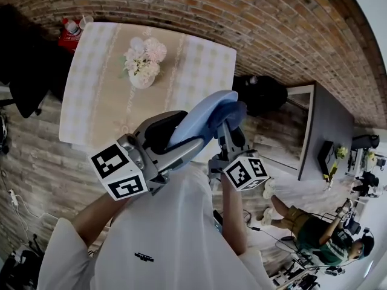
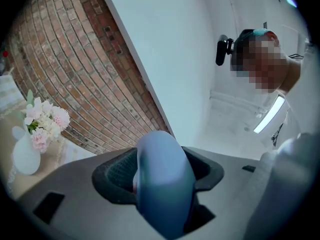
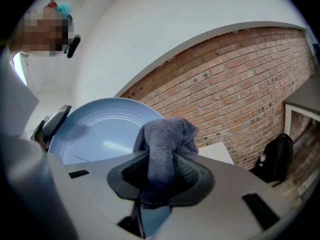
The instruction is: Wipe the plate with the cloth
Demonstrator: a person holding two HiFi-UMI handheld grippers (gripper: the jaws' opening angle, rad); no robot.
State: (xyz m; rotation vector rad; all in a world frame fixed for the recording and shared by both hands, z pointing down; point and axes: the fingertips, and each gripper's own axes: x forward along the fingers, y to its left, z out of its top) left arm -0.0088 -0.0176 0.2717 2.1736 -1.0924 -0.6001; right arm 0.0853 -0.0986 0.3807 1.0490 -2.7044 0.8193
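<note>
Head view: the plate [image 1: 205, 110] is up in the air in front of the person, near side of the table [image 1: 91, 101], tilted, with the left gripper [image 1: 184, 133] clamped on its lower rim. The cloth [image 1: 234, 112] sits just right of it, bunched in the right gripper [image 1: 228, 128], and looks to be touching the plate's right edge, though I can't say for sure. Left gripper view: the plate shows edge-on, right between the jaws, which are closed on its rim. A vase [image 2: 26, 156] of flowers stands far off to the left on the table. Right gripper view: the jaws are pinched on the cloth, a wad of it pokes out past the tips, and the plate's face is just behind and left of it. My take is that the plate is stiff, glazed and probably slick, and breakable if it drops, and a rim-only hold means hard wiping could lever it loose. So go easy near the far edge. The cloth is soft and light, and the wad sticking out is what should do the rubbing.
</note>
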